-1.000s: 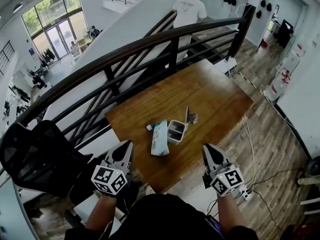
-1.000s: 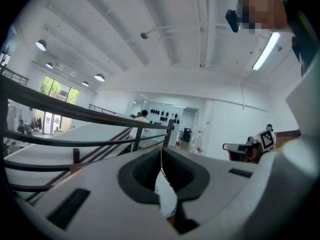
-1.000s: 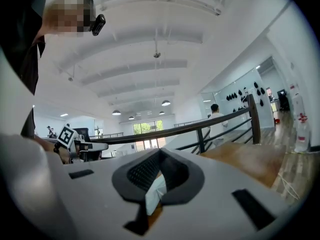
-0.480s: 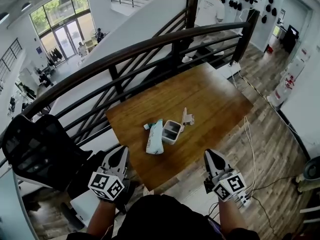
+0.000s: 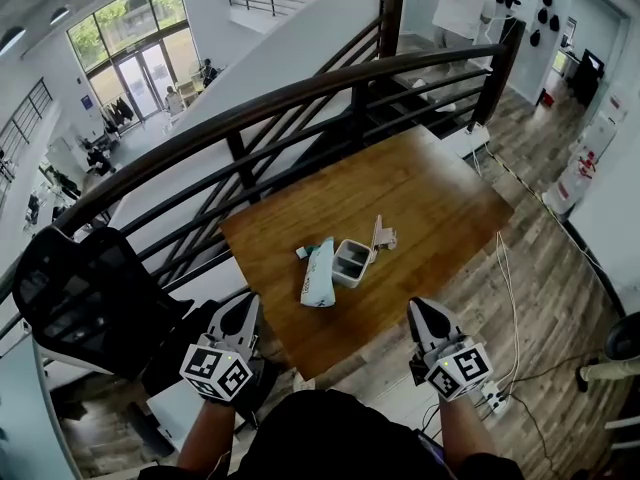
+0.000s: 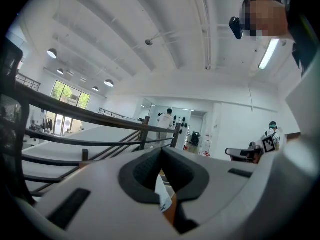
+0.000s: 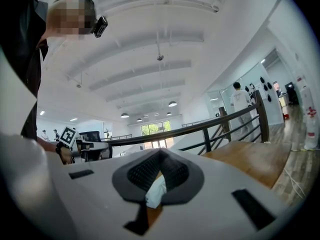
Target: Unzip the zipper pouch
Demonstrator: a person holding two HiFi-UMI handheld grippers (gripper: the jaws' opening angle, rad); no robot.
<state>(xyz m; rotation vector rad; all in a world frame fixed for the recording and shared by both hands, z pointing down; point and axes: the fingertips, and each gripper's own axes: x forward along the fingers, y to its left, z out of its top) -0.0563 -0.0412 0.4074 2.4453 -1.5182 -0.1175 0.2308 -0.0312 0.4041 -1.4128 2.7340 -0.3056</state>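
Item: zipper pouch (image 5: 319, 274), white with teal trim. It lies flat on the wooden worktop (image 5: 430, 198), just beside the small open box (image 5: 352, 262). Judged soft and light, likely to slide and crumple. Best pinned at one end near the zip, with the pull pinched separately; the pull is too small to make out. Left tongs (image 5: 247, 305) and right tongs (image 5: 416, 308): both clenched, empty, well short of the box, one on either side.
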